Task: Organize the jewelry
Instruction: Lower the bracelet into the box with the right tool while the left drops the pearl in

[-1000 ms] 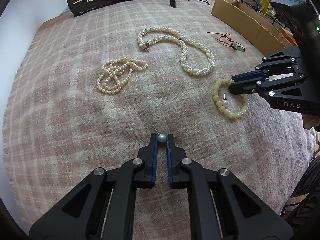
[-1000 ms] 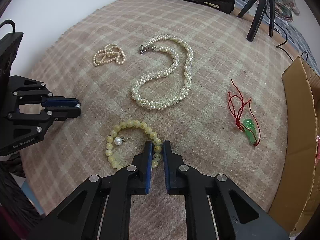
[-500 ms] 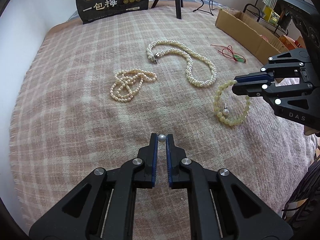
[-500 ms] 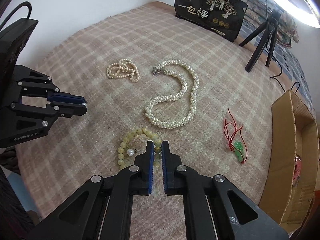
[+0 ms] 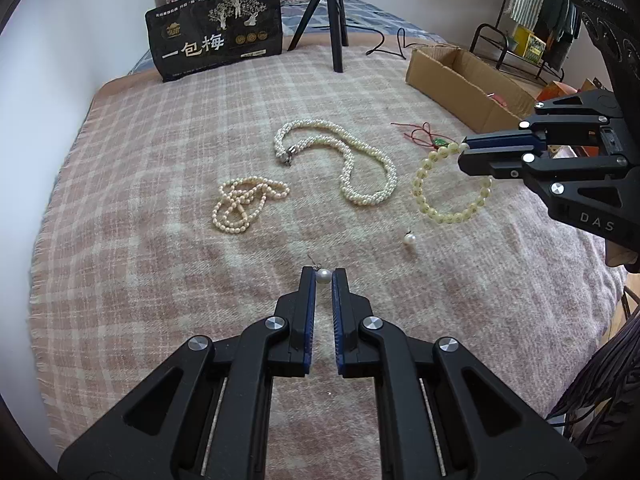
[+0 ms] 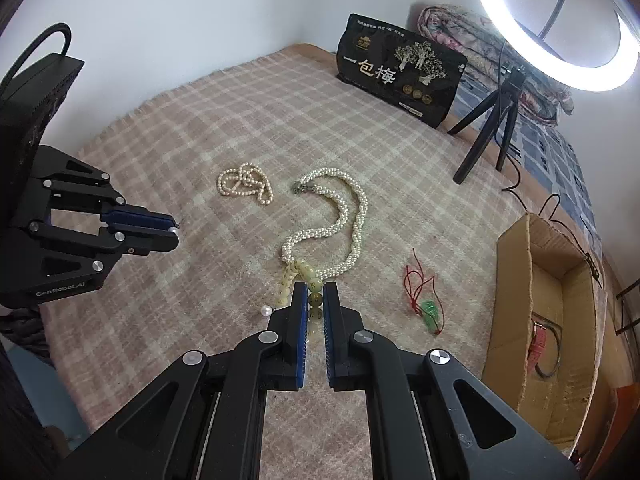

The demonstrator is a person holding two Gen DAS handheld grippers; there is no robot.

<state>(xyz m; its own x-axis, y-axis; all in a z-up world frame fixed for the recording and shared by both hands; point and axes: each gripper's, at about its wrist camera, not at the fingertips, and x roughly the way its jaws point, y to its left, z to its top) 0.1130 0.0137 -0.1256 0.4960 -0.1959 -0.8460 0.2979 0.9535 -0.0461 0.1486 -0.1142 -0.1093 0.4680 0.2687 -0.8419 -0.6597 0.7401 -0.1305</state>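
Partly hidden: bracelet [image 6: 315, 299] between right tool [image 6: 315, 294] pads.

We look from two wrist fisheyes, each riding close behind its own tool and tilted steeply down over the pink plaid blanket [image 5: 160, 240] on the bed. The left view faces the black printed pouch [image 5: 216, 46]; the right view sees it [image 6: 400, 76] from further right. Both share the twisted white pearl necklace [image 5: 352, 168] [image 6: 340, 232].
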